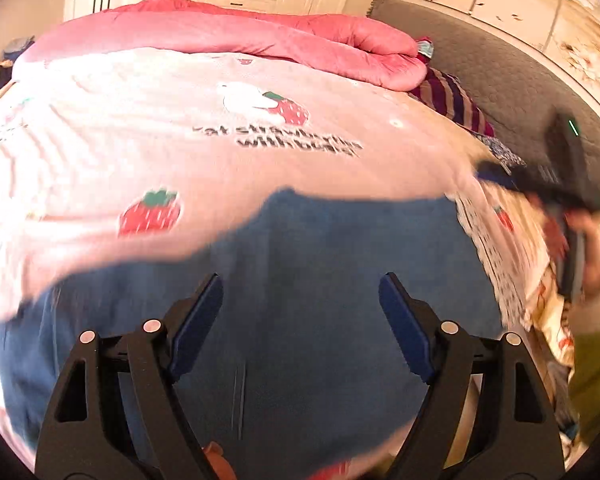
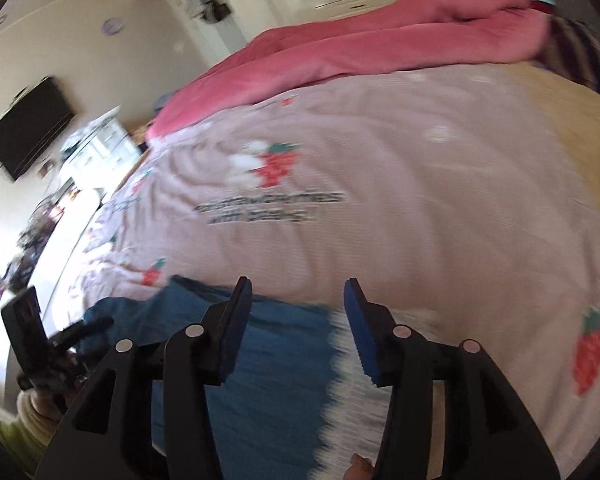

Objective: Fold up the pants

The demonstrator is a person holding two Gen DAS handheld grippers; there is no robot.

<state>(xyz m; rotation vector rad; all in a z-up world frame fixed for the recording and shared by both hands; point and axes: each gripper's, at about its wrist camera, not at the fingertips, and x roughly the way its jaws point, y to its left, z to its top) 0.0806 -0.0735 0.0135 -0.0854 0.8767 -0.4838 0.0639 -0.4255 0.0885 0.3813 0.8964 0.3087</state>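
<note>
**Blue pants flat on the strawberry bedsheet, both grippers empty**

The blue pants [image 1: 300, 300] lie spread on the pink strawberry bedsheet [image 1: 140, 140], at the near edge of the bed, well apart from the rolled red quilt [image 1: 260, 40] at the far side. The left gripper [image 1: 300, 292] hangs above the pants with its jaws wide apart and nothing between them. The right gripper [image 2: 298, 300] is over the right edge of the pants [image 2: 268, 360], where the blue cloth meets the sheet [image 2: 420, 200]; its jaws stand parted and hold nothing. Both views are blurred. Beyond the quilt [image 2: 380, 48] stands a striped pillow [image 1: 456, 106].
</note>
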